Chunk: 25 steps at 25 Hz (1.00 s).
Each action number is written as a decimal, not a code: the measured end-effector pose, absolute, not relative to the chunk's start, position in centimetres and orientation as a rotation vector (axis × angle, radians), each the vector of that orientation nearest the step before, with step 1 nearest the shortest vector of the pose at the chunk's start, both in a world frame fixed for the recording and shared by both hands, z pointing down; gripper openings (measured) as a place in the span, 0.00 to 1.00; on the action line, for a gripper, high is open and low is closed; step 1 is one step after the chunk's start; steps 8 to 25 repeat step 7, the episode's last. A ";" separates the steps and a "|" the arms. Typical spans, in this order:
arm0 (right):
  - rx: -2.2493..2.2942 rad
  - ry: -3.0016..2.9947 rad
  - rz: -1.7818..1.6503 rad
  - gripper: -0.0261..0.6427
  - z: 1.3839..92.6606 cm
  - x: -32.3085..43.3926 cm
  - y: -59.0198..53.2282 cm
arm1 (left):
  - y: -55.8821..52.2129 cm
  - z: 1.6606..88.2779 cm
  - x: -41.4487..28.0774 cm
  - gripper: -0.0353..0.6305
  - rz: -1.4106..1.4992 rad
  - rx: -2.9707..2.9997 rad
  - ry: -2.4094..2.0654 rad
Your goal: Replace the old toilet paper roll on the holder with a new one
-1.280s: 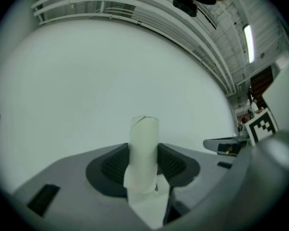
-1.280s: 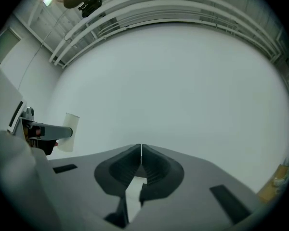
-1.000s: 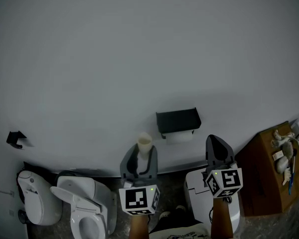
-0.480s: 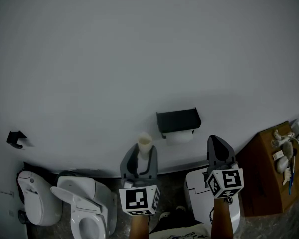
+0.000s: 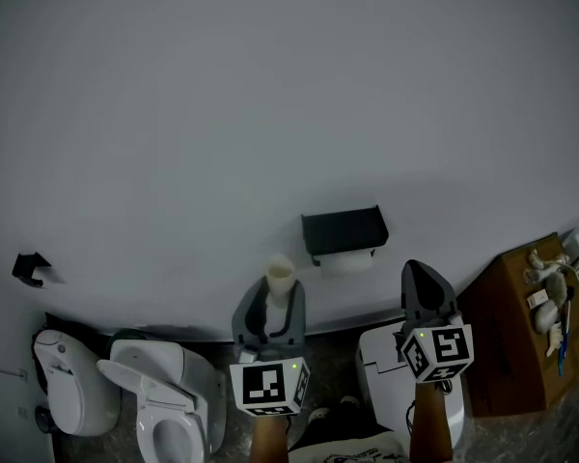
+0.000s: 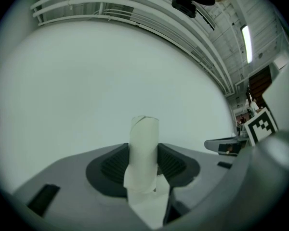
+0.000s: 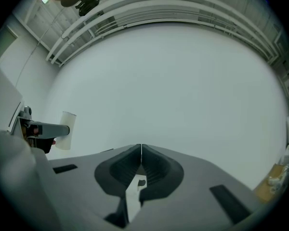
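A black holder point(image 5: 344, 231) is fixed to the pale wall, and a white paper roll point(image 5: 347, 263) shows under its cover. My left gripper point(image 5: 270, 304) is below and left of the holder, shut on a slim pale tube point(image 5: 281, 280) that stands upright. In the left gripper view the tube point(image 6: 144, 146) sits between the pads of that gripper point(image 6: 143, 163), with a loose scrap of paper hanging from it. My right gripper point(image 5: 418, 278) is below and right of the holder. Seen in its own view, the right gripper point(image 7: 141, 151) has its jaws together and nothing between them. That view also shows the tube point(image 7: 67, 129) at its left edge.
A white toilet point(image 5: 159, 408) and a white canister point(image 5: 63, 394) stand at the lower left. A white bin point(image 5: 391, 384) sits under my right gripper. A brown wooden cabinet point(image 5: 516, 340) with small items on top is at the right. A black hook point(image 5: 29, 268) is on the wall at the left.
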State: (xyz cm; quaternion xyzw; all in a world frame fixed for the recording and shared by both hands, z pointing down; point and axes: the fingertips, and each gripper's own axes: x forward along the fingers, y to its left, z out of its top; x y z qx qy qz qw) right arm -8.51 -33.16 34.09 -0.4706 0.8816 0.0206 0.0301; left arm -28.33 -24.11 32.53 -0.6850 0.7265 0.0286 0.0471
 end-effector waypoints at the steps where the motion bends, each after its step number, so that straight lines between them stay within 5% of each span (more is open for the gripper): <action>1: -1.451 2.719 0.064 0.07 34.1 -8.5 -33.2 | -24.1 32.6 -28.3 0.34 0.087 -2.091 2.217; 25: -1.448 2.720 0.066 0.07 34.0 -8.2 -33.1 | -24.0 32.4 -27.9 0.34 0.091 -2.091 2.208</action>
